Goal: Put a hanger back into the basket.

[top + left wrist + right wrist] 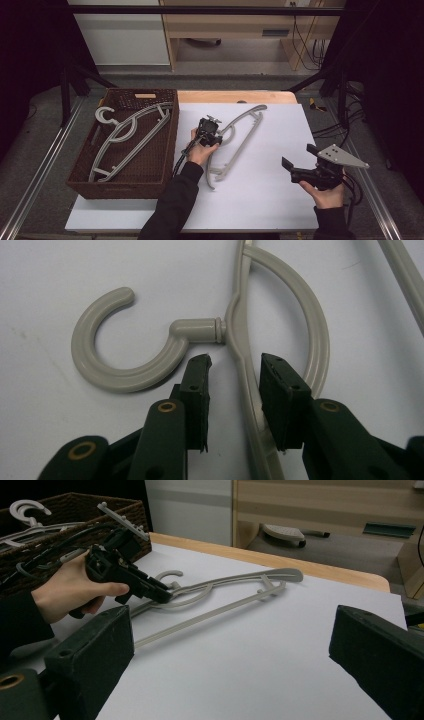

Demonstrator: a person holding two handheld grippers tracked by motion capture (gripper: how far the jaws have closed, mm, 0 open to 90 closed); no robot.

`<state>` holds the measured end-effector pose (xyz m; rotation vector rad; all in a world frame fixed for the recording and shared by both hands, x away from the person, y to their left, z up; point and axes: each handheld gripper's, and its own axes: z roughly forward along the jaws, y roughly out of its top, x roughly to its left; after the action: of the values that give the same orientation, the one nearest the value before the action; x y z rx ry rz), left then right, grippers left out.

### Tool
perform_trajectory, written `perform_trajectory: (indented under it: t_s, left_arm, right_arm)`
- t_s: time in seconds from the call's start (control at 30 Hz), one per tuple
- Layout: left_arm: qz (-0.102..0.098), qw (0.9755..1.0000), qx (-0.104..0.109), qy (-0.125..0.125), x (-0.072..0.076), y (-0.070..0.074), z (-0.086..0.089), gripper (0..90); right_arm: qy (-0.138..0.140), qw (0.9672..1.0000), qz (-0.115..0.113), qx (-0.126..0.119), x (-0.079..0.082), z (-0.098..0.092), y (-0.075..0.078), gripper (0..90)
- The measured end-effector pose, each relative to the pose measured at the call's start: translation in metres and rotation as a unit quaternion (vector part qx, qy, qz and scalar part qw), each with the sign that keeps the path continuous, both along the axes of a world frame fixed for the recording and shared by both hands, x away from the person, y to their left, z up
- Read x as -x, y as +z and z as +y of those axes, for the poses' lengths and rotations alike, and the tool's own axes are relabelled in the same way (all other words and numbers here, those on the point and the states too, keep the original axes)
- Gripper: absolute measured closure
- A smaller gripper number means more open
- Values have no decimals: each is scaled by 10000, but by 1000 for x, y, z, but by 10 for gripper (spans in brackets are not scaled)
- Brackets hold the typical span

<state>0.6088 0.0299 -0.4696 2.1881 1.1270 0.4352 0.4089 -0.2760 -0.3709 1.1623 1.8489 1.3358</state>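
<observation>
A grey plastic hanger (243, 131) lies flat on the white sheet. Its hook (107, 374) curls to the left in the left gripper view. My left gripper (209, 131) is down at the hanger's neck. It is open (234, 374), with one jaw on each side of the hanger's arm (239, 335) just below the hook, and a small gap shows at each pad. My right gripper (299, 156) is held above the sheet's right side, wide open (235, 650) and holding nothing, facing the hanger (225, 607) and the left gripper (125, 575).
A dark wicker basket (120, 186) stands on the left part of the table with a second grey hanger (131, 134) lying in it. The white sheet (270, 200) covers the table; a wooden edge (235, 96) shows at the back. Cables trail from both grippers.
</observation>
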Motion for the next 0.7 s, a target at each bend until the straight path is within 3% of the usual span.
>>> perform_trajectory:
  t_s: [0.2, 0.37, 0.7]
  left_arm:
    - [57, 10000, -37, -20, -1, 1, 0, 665]
    - [186, 9998, -37, 37, -1, 3, -1, 785]
    - [354, 9992, 4, 198, 1, 6, 0, 824]
  right_arm:
    - [10, 10000, 12, 10, 0, 1, 0, 45]
    - [20, 10000, 16, 17, 0, 2, 0, 45]
    - [24, 10000, 38, 14, -1, 2, -1, 43]
